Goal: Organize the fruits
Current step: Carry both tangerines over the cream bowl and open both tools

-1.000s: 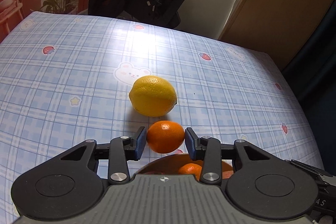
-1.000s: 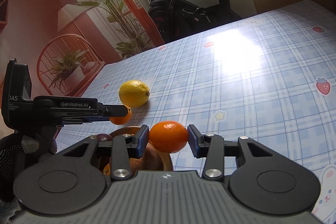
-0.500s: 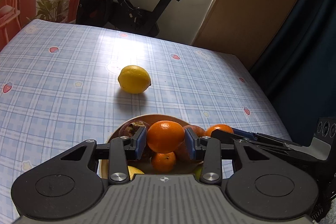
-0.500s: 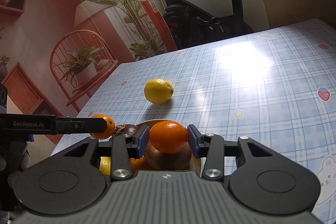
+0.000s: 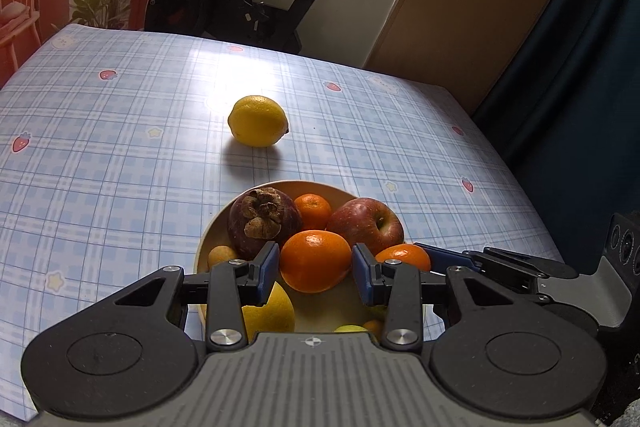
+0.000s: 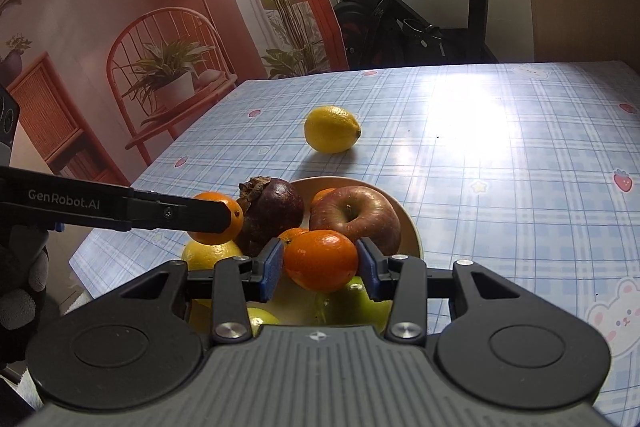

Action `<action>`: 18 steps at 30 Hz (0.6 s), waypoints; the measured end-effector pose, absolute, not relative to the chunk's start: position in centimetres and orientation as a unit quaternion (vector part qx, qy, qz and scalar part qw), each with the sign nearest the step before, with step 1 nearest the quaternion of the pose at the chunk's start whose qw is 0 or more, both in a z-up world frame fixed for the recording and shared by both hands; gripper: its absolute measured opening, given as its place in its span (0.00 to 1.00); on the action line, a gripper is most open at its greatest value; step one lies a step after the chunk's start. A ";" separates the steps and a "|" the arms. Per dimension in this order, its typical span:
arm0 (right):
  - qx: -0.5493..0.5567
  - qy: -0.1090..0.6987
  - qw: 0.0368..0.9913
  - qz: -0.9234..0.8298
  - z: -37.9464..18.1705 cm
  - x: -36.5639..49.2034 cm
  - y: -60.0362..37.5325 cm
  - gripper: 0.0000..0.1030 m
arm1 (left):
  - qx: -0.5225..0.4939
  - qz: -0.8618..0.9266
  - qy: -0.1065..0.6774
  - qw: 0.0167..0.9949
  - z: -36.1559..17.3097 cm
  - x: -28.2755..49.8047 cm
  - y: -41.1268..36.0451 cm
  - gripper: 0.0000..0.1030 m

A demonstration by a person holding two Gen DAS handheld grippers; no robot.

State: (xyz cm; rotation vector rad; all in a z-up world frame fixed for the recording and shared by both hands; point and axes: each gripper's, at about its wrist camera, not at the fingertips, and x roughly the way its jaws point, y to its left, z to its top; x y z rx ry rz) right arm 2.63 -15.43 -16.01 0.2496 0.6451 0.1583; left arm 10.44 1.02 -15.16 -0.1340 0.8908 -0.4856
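Above the bowl (image 5: 280, 187), each gripper (image 5: 315, 263) (image 6: 320, 261) clamps a tangerine.

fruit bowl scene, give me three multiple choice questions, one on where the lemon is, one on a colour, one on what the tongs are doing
1. Where is the whole lemon beyond the bowl?
A. in the bowl
B. alone on the tablecloth
C. in the left tongs

2. What colour is the apple in the bowl?
A. red
B. green
C. yellow

3. What is the state of the right tongs?
A. open and empty
B. shut on a mandarin
C. shut on a lemon

Answers:
1 B, it lies by itself on the checked tablecloth past the bowl's far rim.
2 A, its skin is red with a stem dimple on top.
3 B, both blue pads press the sides of the right mandarin over the bowl; the left tongs likewise grip the left mandarin.
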 end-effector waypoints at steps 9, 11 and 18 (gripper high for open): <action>0.085 0.319 0.938 0.101 -16.6 2.9 -13.5 0.42 | -0.076 -0.221 0.429 0.873 -15.5 10.7 1.4 0.41; 0.084 0.321 0.938 0.102 -16.7 3.0 -13.4 0.42 | -0.076 -0.220 0.431 0.872 -15.6 10.8 1.4 0.41; 0.087 0.322 0.937 0.100 -16.9 3.0 -13.8 0.42 | -0.062 -0.217 0.431 0.874 -15.7 10.8 1.1 0.41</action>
